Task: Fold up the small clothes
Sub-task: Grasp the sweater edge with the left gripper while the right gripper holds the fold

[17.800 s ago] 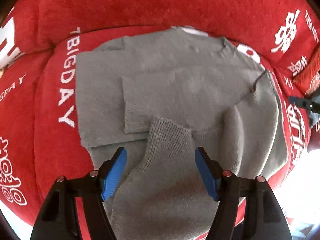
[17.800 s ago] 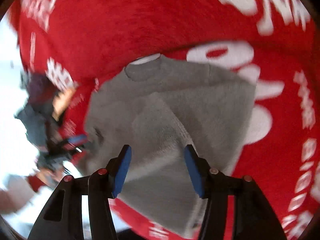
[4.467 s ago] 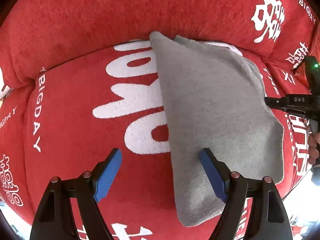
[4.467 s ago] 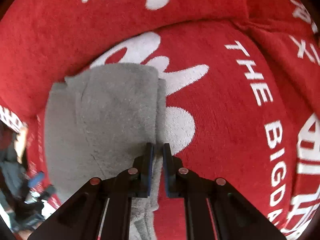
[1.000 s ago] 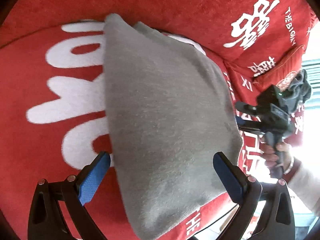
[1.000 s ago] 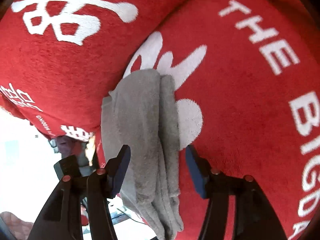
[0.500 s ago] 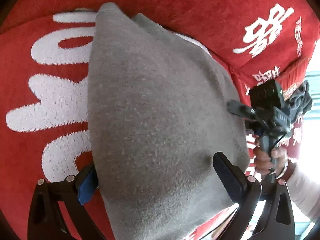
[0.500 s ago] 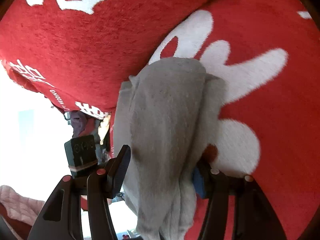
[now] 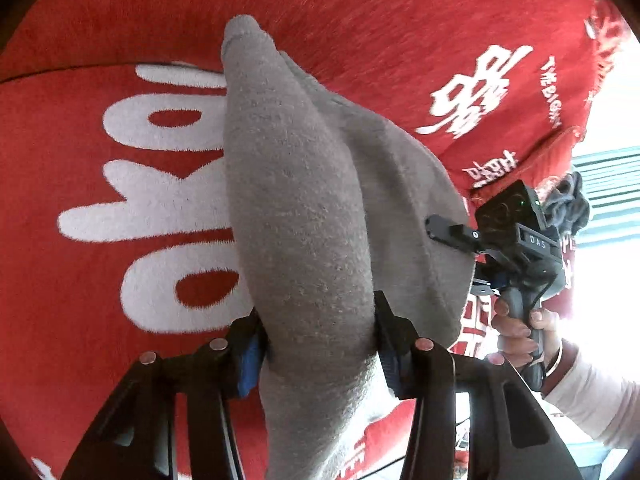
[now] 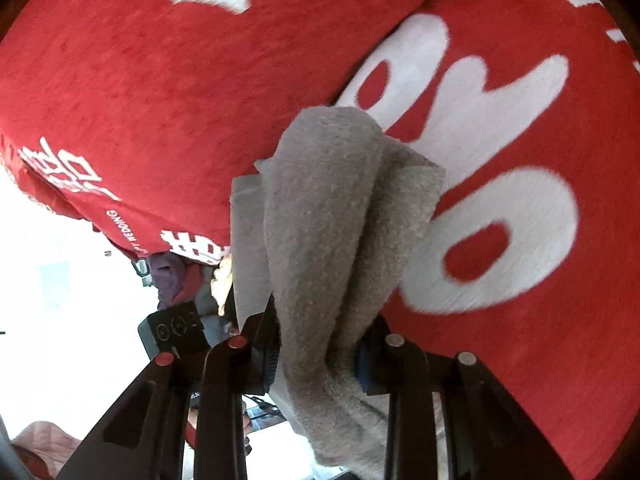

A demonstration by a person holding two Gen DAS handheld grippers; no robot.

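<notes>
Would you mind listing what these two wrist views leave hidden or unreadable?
- Left wrist view: the grey sweater covers the left gripper pads' contact, and its lower end is cut off by the frame edge.
- Left wrist view: the right gripper tips vanish behind the sweater's fold.
- Right wrist view: white lettering on the red sofa cover is motion-blurred and cropped.
- Right wrist view: the bright area at left is overexposed.

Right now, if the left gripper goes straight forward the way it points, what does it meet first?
The left gripper is already clamped on the folded grey sweater, which bulges ahead between its fingers. Beyond the sweater lies the red sofa cover with white lettering, probably its backrest part, though depth is unclear.
</notes>
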